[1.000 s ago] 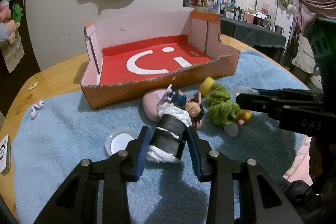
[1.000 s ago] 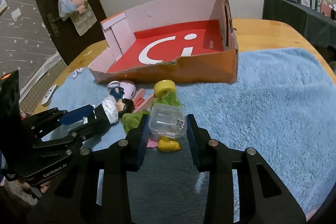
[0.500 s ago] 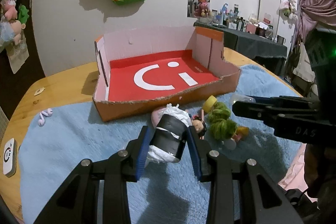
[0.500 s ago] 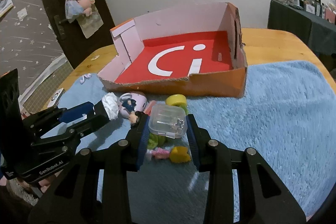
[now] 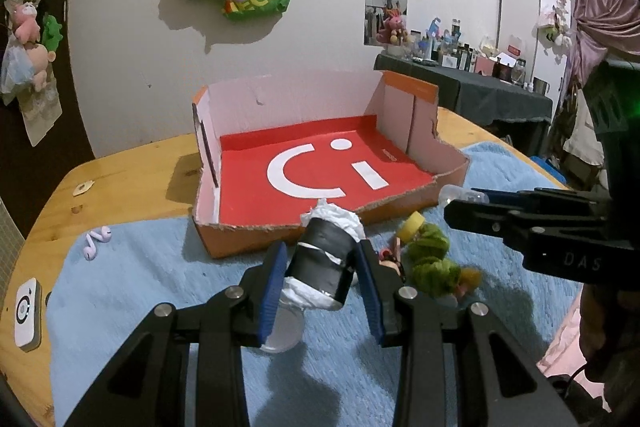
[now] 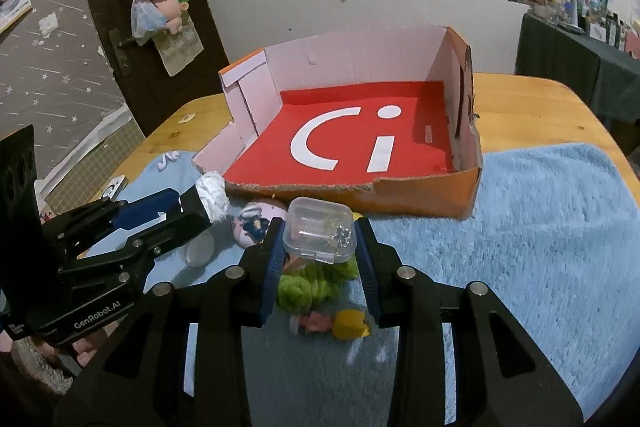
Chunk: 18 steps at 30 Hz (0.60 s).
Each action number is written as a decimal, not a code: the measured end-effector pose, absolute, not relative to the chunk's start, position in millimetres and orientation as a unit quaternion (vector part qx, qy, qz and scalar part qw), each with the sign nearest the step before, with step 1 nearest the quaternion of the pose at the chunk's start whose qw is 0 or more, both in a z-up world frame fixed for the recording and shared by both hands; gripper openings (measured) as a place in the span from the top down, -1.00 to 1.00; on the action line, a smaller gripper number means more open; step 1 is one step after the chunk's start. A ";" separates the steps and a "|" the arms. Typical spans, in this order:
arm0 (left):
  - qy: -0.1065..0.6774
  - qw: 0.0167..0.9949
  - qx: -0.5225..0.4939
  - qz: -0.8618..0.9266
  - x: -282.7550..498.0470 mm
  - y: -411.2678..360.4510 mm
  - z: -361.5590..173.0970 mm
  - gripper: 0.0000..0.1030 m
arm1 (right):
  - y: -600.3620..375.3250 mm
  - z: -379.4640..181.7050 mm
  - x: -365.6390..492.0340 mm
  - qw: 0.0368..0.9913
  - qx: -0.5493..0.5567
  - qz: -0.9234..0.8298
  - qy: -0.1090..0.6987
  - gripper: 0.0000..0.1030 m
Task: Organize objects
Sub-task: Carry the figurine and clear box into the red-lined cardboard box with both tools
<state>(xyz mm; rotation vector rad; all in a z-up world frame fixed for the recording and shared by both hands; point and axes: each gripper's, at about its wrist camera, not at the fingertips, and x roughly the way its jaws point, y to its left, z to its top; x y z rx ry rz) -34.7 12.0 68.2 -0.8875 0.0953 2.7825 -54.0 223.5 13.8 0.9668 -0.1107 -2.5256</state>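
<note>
My left gripper (image 5: pixel 322 255) is shut on a black roll stuffed with white paper (image 5: pixel 326 263), held above the blue towel (image 5: pixel 140 287), just short of the red cardboard box (image 5: pixel 312 167). My right gripper (image 6: pixel 320 235) is shut on a small clear plastic case (image 6: pixel 318 231), also lifted, in front of the box (image 6: pixel 360 147). Below them on the towel lie a green yarn doll (image 6: pixel 308 287), a pink egg-shaped toy (image 6: pixel 256 223) and a yellow piece (image 6: pixel 350 325). The left gripper with its roll shows in the right view (image 6: pixel 192 203).
A clear round lid (image 5: pixel 280 331) lies on the towel under my left gripper. White earphones (image 5: pixel 96 241) and a small white device (image 5: pixel 26 309) sit at the table's left. A wall with hanging bags stands behind the box.
Both grippers have risen and moved forward toward the box with their objects held. The toys on the towel have dropped lower in both views.
</note>
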 end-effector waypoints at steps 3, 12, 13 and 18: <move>0.033 0.107 -0.299 0.948 -38.4 11.2 70.8 0.27 | 222.8 15.9 -56.8 0.217 0.347 -0.911 -0.040 0.35; 0.029 0.101 -0.291 0.951 -50.6 5.3 80.4 0.27 | 219.4 23.1 -68.4 0.223 0.344 -0.911 -0.036 0.35; 0.029 0.101 -0.290 0.951 -52.1 5.0 81.3 0.27 | 218.9 24.1 -69.9 0.223 0.343 -0.912 -0.036 0.35; 0.030 0.099 -0.287 0.952 -60.3 4.4 84.9 0.27 | 215.7 27.8 -79.8 0.227 0.341 -0.912 -0.033 0.35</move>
